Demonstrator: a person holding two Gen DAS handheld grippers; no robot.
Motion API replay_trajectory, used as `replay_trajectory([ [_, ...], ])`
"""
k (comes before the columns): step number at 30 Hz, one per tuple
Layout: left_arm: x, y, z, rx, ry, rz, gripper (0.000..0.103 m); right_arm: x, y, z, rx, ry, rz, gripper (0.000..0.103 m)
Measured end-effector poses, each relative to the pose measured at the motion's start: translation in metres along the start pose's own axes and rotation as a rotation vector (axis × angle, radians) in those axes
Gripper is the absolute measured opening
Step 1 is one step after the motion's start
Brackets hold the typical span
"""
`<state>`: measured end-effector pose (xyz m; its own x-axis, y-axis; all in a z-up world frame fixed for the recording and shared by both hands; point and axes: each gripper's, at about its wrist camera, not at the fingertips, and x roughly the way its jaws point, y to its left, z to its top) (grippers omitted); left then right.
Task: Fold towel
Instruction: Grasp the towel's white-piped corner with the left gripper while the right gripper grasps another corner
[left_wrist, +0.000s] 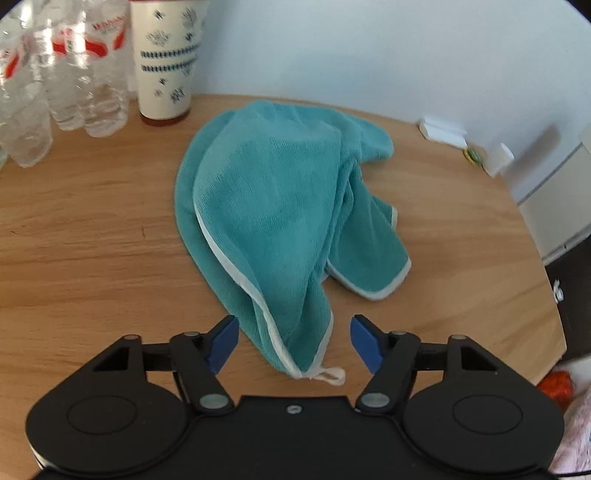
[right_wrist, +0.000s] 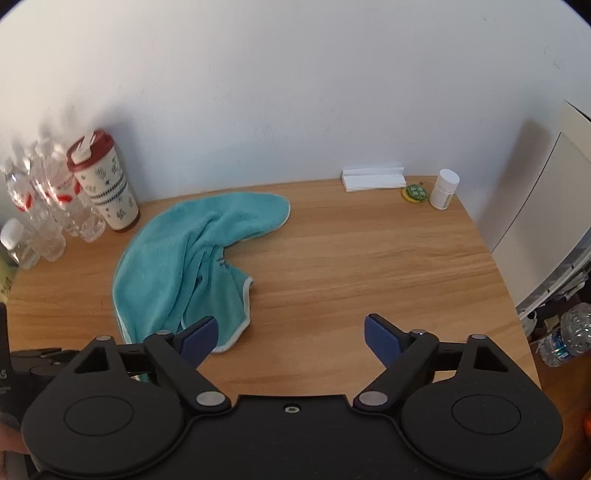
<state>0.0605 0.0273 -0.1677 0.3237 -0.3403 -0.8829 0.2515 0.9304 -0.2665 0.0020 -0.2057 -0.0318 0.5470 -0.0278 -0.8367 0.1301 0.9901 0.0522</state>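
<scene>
Black linkages and blue pads fill the bottom of both views. Left tongs (left_wrist: 294, 341) stand wide apart, and the near corner of the teal towel (left_wrist: 269, 206) lies between the pads without touching either; its white hanging loop (left_wrist: 330, 374) rests on the wood just ahead of the tool body. Right tongs (right_wrist: 290, 339) are also spread wide and grip nothing, with bare tabletop (right_wrist: 369, 258) between the pads; the left pad overlaps the towel's near edge in the picture, though contact cannot be told.

From the left wrist the towel is seen close: a crumpled, roughly folded heap with white piping, one flap lying off to the right. From the right wrist the same towel (right_wrist: 192, 258) appears as a curved shape toward the left and back of the tabletop, well apart from the right-hand edge.

Only the right wrist shows clearly the white pill bottle (right_wrist: 444, 189), the small green round thing (right_wrist: 414, 192) beside it, and the flat white stack (right_wrist: 373, 176) against the wall. Both show the clear water bottles (left_wrist: 66, 74) and the patterned tumbler (left_wrist: 166, 62) at back left; its red lid (right_wrist: 90, 150) shows only from the right wrist.
</scene>
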Motion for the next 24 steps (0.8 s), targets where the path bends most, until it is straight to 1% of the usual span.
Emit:
replay_trajectory([
  [2,0.003,0.001,-0.002,0.013,0.014,-0.016,0.062,0.001,0.005,-0.005,0.018,-0.002,-0.008,0.084],
  [4,0.006,0.004,-0.004,0.013,0.024,-0.039,0.05,0.002,0.007,-0.01,0.042,-0.006,-0.016,0.084],
  [6,0.009,0.008,-0.008,0.0,0.033,-0.073,0.046,0.002,0.008,-0.013,0.069,-0.012,-0.025,0.083],
  [9,0.012,0.013,-0.009,-0.007,0.045,-0.093,0.046,0.002,0.01,-0.017,0.076,-0.031,-0.028,0.083],
  [11,0.014,0.015,-0.009,-0.003,0.052,-0.1,0.046,0.007,0.008,-0.016,0.059,-0.03,-0.027,0.081],
  [12,0.016,0.016,-0.01,-0.012,0.057,-0.093,0.046,0.009,0.006,-0.015,0.05,-0.03,-0.025,0.078],
  [16,0.02,0.015,-0.011,-0.054,0.065,-0.064,0.039,0.021,-0.003,-0.005,-0.009,-0.046,0.01,0.076],
  [18,0.022,0.014,-0.011,-0.075,0.067,-0.05,0.038,0.03,-0.013,0.002,-0.03,-0.056,0.029,0.075],
  [21,0.024,0.012,-0.01,-0.107,0.07,-0.03,0.038,0.043,-0.028,0.012,-0.039,-0.057,0.052,0.066],
  [23,0.027,0.01,-0.01,-0.132,0.068,-0.005,0.037,0.05,-0.036,0.017,-0.057,-0.053,0.089,0.066],
  [24,0.029,0.009,-0.009,-0.146,0.065,0.015,0.036,0.052,-0.038,0.019,-0.062,-0.052,0.09,0.066],
])
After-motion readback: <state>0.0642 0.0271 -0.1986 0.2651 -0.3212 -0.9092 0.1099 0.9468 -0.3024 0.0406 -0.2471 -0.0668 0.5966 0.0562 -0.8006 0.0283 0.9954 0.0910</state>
